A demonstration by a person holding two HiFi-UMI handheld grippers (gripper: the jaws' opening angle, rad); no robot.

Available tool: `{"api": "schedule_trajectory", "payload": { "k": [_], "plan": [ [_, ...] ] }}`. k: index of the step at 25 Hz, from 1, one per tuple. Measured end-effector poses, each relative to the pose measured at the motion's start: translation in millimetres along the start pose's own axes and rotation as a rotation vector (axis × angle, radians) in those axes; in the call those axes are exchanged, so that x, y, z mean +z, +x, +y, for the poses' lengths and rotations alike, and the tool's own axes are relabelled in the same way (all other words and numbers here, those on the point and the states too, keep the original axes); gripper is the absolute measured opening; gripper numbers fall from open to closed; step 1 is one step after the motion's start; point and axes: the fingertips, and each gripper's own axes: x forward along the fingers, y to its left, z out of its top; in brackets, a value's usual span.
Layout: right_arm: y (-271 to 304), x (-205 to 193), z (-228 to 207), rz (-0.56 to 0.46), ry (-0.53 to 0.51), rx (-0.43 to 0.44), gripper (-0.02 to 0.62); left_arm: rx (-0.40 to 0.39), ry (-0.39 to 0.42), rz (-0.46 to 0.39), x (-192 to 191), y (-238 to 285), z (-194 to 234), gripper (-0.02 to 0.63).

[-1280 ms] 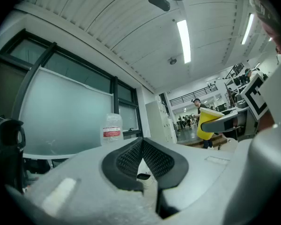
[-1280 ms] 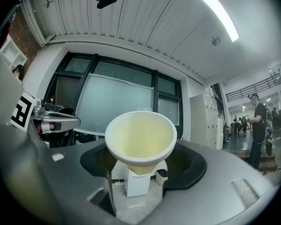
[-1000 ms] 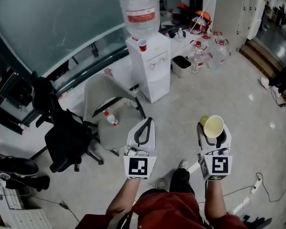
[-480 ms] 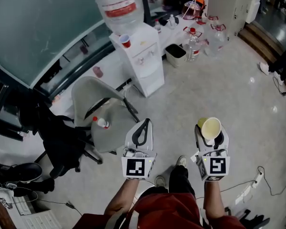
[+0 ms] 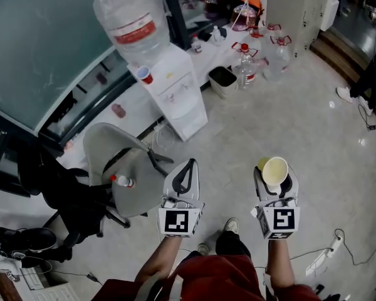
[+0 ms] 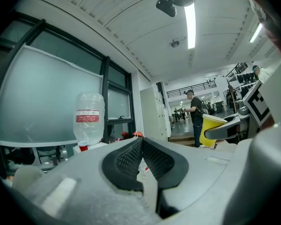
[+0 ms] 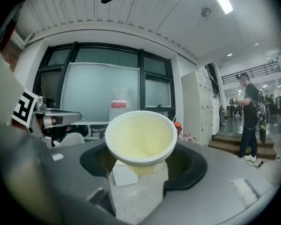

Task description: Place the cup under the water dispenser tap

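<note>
A white water dispenser (image 5: 178, 96) with a big clear bottle (image 5: 130, 25) on top stands by the glass wall, some way ahead and to the left of both grippers. A small red cup (image 5: 145, 75) sits on its top. My right gripper (image 5: 276, 175) is shut on a pale yellow cup (image 5: 276, 170), held upright and empty (image 7: 140, 138). The bottle (image 7: 118, 104) shows far behind it in the right gripper view. My left gripper (image 5: 187, 177) is shut with nothing between its pads (image 6: 131, 157). The bottle (image 6: 89, 118) and the yellow cup (image 6: 210, 129) also show in the left gripper view.
A grey chair (image 5: 138, 180) bearing a small bottle (image 5: 121, 180) and a black office chair (image 5: 66, 193) stand left of my path. Water jugs (image 5: 247, 64) and a black bin (image 5: 224, 79) sit right of the dispenser. A person (image 5: 371, 68) stands far right. A power strip (image 5: 319, 262) lies on the floor.
The dispenser has slid left and down in the head view and grown larger as I walk toward it. Both grippers keep their pose, the cup still in the right one.
</note>
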Motion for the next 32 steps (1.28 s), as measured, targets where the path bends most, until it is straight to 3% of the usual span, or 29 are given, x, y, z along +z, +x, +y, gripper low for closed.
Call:
{"api": "schedule_trajectory", "payload": {
  "k": [8,15,23,32],
  "plan": [
    [41.6,31.3,-62.0,-0.052,-0.007,0.003,0.292,0.004,0.040,-0.048,33.3,72.2,-19.1,-0.005],
    [64.5,53.4,-74.2,-0.098,-0.030,0.042,0.293,0.056,0.078,-0.100,55.7,88.2,-10.8,-0.005],
    [129.3,59.8,-50.0,-0.105,-0.083,0.104,0.293,0.121,0.064,-0.118,40.1,116.8,41.9,-0.005],
    [252.2,67.3,-14.3,-0.056,-0.117,0.162,0.293,0.156,0.029,-0.086,12.8,186.3,129.9,-0.005]
  ]
}}
